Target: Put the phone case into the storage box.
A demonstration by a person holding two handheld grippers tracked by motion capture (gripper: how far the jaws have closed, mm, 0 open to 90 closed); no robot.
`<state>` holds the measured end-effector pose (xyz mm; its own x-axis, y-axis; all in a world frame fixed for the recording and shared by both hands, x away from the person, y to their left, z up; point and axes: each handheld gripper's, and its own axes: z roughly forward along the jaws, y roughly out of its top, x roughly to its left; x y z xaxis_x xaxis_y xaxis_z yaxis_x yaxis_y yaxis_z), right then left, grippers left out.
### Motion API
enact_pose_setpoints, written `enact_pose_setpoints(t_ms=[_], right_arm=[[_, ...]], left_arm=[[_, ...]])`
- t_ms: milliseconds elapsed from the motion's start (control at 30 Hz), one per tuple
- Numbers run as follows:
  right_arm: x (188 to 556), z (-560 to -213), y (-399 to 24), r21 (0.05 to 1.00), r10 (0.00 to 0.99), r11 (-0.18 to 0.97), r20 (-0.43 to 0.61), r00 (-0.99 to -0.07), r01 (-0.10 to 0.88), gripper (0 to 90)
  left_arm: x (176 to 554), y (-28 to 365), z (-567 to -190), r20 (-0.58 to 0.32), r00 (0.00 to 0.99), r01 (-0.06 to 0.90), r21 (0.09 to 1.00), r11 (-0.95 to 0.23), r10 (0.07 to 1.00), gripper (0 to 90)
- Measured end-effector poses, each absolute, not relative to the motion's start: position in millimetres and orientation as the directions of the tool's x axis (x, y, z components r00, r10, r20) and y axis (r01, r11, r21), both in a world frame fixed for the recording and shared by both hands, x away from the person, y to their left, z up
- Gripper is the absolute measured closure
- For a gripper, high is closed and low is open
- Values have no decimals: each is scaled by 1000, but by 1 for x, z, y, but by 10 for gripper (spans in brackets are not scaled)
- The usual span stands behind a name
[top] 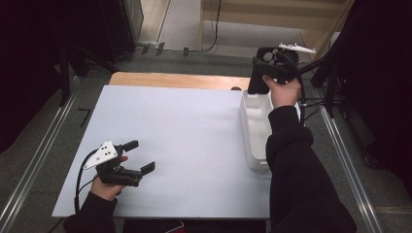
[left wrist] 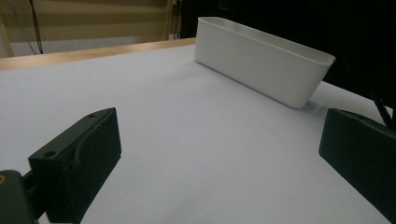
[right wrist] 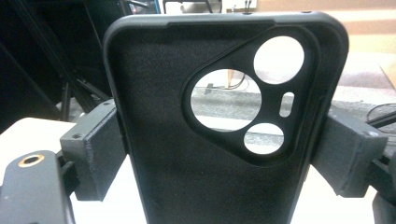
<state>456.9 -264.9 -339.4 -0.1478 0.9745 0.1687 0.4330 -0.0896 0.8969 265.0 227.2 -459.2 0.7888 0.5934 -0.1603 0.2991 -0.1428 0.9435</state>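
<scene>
White tabletop carried a white bin at right. Left hand-held gripper sat wide open, empty. Right hand-held gripper clamped a black phone case above the bin's far end.

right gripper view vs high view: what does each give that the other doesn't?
Right gripper view alone: the inside of the black phone case, its camera cutouts, and the right gripper jaws pressed against both its edges.

High view alone: the left gripper, open and empty over the white table sheet, the person's forearms, and the white bin along the sheet's right side.

Both: the phone case held upright by the right gripper above the bin's far end.
</scene>
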Motion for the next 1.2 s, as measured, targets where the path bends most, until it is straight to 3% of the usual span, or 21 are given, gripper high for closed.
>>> enact_pose_setpoints(t_ms=[1200], right_arm=[[467,-392,-261,854,979,-67,157,-132,516,120]], left_arm=[[263,227,-458,-145,781,286,948,-142,608,0]])
